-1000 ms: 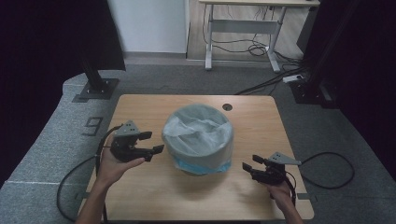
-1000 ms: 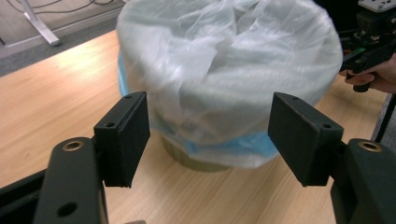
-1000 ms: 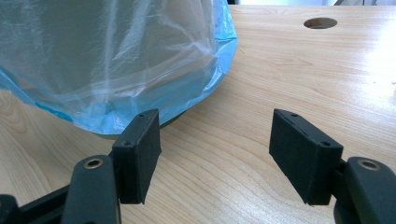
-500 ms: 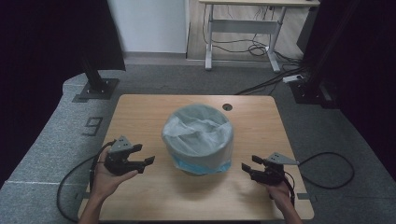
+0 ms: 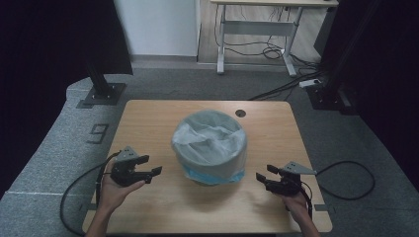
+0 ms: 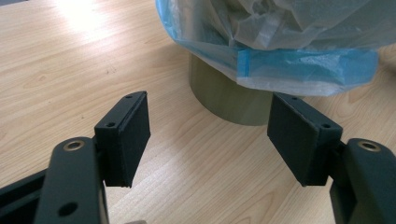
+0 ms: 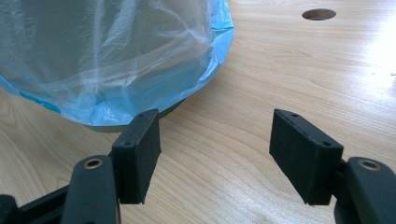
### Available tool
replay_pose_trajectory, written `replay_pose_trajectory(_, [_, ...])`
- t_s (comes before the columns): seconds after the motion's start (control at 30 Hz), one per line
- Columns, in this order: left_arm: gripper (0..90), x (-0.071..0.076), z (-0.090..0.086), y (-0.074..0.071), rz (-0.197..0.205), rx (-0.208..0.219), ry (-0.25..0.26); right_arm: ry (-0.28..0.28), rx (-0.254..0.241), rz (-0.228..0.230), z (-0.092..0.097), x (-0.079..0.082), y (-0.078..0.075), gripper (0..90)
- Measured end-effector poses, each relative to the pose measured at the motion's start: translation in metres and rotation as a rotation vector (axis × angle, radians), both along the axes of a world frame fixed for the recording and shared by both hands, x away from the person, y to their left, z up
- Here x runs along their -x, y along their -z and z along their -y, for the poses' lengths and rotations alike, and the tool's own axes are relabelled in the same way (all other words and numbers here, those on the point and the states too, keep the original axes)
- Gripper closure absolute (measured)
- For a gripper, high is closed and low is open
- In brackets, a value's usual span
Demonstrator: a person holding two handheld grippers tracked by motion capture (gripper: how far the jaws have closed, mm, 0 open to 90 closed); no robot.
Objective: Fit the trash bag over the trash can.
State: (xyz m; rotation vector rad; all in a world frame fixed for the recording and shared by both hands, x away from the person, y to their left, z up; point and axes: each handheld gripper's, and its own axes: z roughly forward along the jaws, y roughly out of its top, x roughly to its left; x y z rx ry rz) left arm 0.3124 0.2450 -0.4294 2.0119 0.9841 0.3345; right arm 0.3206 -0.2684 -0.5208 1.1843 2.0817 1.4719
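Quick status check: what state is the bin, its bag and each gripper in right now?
Bin: upright on the table, lined.
Bag: folded over the bin's rim, mouth open, blue hem hanging down the outside.
Left gripper: open, holding nothing, beside the bin.
Right gripper: open, holding nothing, beside the bin.

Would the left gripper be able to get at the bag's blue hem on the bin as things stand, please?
Probably yes. The left gripper rests open on the table beside the bin, and bare wood lies between its jaws and the bag's blue hem hanging above.
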Motion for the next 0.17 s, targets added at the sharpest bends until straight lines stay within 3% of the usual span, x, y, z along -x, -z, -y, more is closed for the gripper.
replay_pose_trajectory(0.17, [29.8, -0.0012, -0.0005, 0.0004, -0.003, 0.0, -0.002, -0.002, 0.003, -0.001, -0.0006, -0.0005, 0.0003, 33.0])
